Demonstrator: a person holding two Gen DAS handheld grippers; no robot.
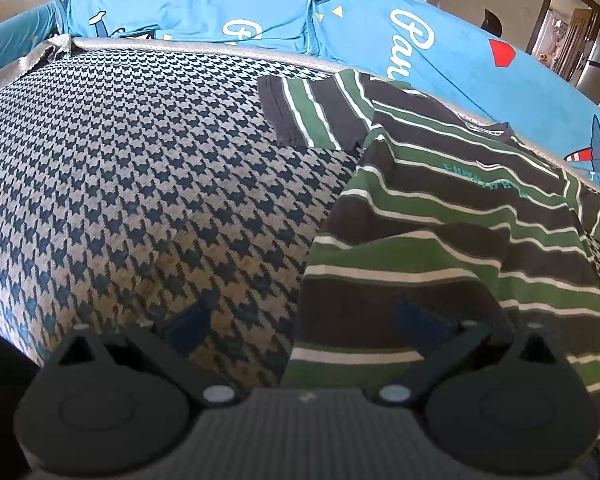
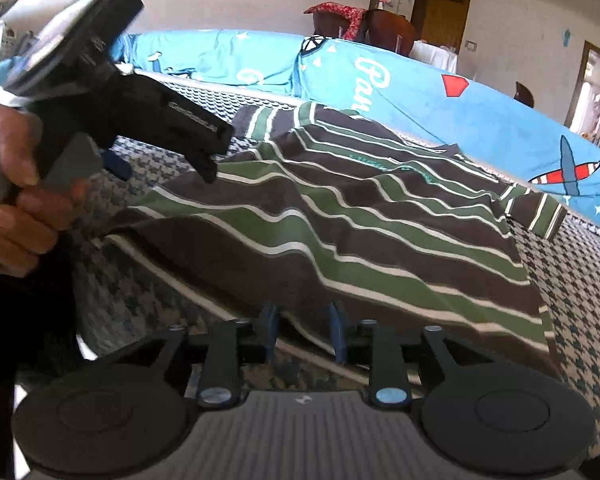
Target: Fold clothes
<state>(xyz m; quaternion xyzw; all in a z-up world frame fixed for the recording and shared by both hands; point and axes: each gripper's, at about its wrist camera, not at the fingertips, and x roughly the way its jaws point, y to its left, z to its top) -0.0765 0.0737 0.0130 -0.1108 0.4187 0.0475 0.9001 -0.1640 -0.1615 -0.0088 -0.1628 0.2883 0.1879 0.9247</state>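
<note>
A short-sleeved shirt (image 1: 440, 216) with dark, green and white stripes lies spread on a houndstooth seat cover (image 1: 132, 168), collar toward the blue backrest. My left gripper (image 1: 304, 326) is open wide over the shirt's left edge, one blue finger (image 1: 420, 324) above the fabric and the other above the bare cover. In the right wrist view the shirt (image 2: 340, 216) sits rumpled in ridges. My right gripper (image 2: 303, 334) stands at its near hem with the jaws slightly apart, and its pads do not press the cloth. A person's hand (image 2: 12, 208) holds the left tool's black body (image 2: 132, 108).
A blue printed cover (image 1: 440, 60) drapes the sofa back behind the shirt. Bare houndstooth cover (image 2: 580, 300) shows on both sides of the shirt. A wooden chair (image 2: 388, 28) and doorways stand across the room behind the sofa.
</note>
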